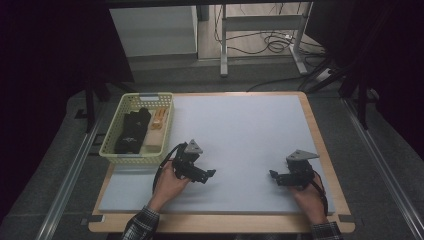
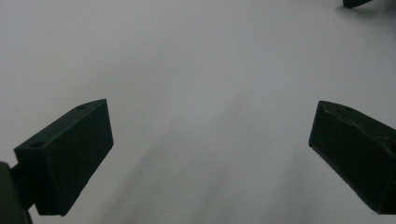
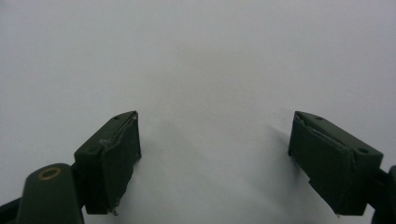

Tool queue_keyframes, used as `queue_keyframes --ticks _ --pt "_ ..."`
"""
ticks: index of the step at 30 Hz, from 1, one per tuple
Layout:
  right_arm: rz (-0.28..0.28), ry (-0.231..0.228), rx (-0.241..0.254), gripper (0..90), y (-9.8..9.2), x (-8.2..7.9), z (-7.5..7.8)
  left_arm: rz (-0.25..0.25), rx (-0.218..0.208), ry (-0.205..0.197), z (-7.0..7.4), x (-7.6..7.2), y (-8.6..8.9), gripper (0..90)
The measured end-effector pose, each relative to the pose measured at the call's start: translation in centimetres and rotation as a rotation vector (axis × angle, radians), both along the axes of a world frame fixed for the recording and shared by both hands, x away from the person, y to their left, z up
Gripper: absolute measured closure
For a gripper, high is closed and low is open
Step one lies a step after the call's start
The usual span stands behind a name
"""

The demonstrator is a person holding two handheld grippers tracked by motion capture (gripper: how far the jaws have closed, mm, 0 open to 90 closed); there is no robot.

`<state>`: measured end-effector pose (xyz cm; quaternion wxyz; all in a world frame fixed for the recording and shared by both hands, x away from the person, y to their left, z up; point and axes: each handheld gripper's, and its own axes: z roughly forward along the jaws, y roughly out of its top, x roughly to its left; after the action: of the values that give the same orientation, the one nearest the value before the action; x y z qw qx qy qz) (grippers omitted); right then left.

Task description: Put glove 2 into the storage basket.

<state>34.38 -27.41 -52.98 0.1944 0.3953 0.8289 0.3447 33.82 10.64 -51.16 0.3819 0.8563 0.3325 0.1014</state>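
Note:
My left gripper (image 1: 212, 173) rests low over the pale grey mat (image 1: 240, 130), just right of a yellow basket (image 1: 111, 150), jaws pointing right. In the left gripper view the left gripper (image 2: 212, 154) is open, with bare mat between its jaws. My right gripper (image 1: 272, 175) lies near the mat's front right, jaws pointing left toward the other one. Its own view shows the right gripper (image 3: 215, 158) open as well, holding nothing. The yellow basket holds a black folded item (image 1: 132, 131), an orange object (image 1: 159, 119) and a pale block (image 1: 152, 144).
The mat lies on a wooden table (image 1: 320, 145) with dark floor rails on both sides. Behind the table stand a metal frame (image 1: 260, 35) and loose cables (image 1: 275, 45). The right gripper's jaw tip (image 2: 357, 3) shows at the top right of the left gripper view.

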Motion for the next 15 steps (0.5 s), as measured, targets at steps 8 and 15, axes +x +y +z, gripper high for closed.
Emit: queue_keyframes --ticks 8,15 --pt "0.0 0.0 0.0 16.5 0.0 0.0 0.0 0.003 0.012 0.022 -1.7 -0.6 0.8 0.2" --pt "0.0 -0.001 -0.001 16.5 0.0 0.0 0.0 0.011 0.038 0.038 -3.2 -1.1 1.3 0.4"
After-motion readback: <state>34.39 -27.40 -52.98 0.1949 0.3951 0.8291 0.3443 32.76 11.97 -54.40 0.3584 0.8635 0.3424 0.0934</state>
